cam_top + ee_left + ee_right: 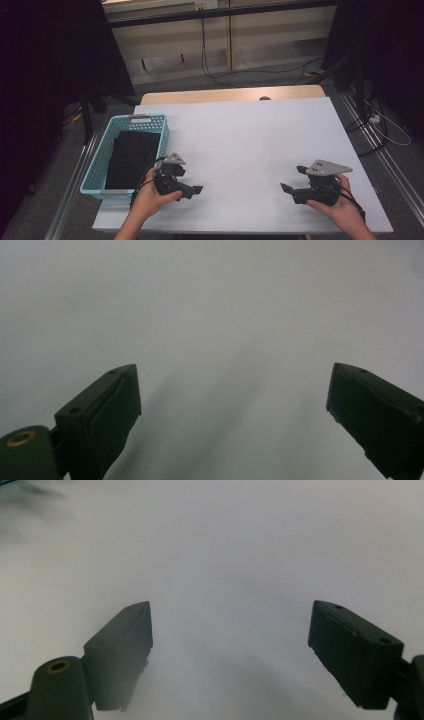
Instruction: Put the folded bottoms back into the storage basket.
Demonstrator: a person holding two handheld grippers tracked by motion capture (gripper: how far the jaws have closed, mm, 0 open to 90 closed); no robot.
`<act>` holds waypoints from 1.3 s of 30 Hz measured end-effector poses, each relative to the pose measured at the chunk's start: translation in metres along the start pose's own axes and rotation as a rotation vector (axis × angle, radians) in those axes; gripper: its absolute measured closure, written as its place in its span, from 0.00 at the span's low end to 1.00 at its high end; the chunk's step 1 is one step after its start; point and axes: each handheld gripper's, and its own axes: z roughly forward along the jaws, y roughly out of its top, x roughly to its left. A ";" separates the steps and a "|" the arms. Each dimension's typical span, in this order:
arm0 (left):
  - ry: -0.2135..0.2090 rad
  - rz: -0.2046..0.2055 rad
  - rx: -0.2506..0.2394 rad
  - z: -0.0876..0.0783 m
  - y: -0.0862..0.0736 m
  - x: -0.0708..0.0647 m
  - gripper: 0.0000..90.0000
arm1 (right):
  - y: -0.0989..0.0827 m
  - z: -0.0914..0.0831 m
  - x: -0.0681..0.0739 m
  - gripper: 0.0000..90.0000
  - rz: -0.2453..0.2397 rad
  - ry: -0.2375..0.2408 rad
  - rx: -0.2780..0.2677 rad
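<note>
Plainly, no readable lettering appears anywhere. At the left edge of the white table top (250,135) sits a turquoise perforated plastic basket (97,165) holding a flat black folded cloth (131,157), its near end cut off by the basket rim. Just right of it, the black left gripper (192,191) hovers, jaws spread wide, grasping nothing. Well apart at the right, the black right gripper (294,181) is likewise released, its pads (350,650) bare. Dark surroundings hide the room's sides.

the basket (127,150) hides the edges of its black contents (131,159); forearms cut off below.
</note>
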 end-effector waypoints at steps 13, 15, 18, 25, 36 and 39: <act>0.005 0.004 -0.002 -0.002 -0.010 0.000 0.07 | -0.004 -0.001 -0.004 0.19 0.002 -0.013 0.009; 0.004 -0.004 -0.009 -0.002 -0.012 -0.001 0.07 | -0.004 -0.002 -0.005 0.19 0.004 -0.011 0.005; 0.000 -0.006 -0.013 -0.003 -0.014 -0.001 0.07 | -0.005 -0.002 -0.006 0.19 0.003 -0.013 0.007; 0.004 0.000 -0.032 -0.007 -0.015 -0.004 0.07 | -0.006 -0.003 -0.008 0.19 -0.002 -0.020 0.001; 0.002 0.006 -0.030 -0.007 -0.018 -0.003 0.07 | -0.009 -0.008 -0.015 0.19 0.016 -0.035 -0.011; 0.000 0.007 -0.029 -0.008 -0.019 -0.003 0.07 | -0.009 -0.009 -0.016 0.19 0.016 -0.036 -0.016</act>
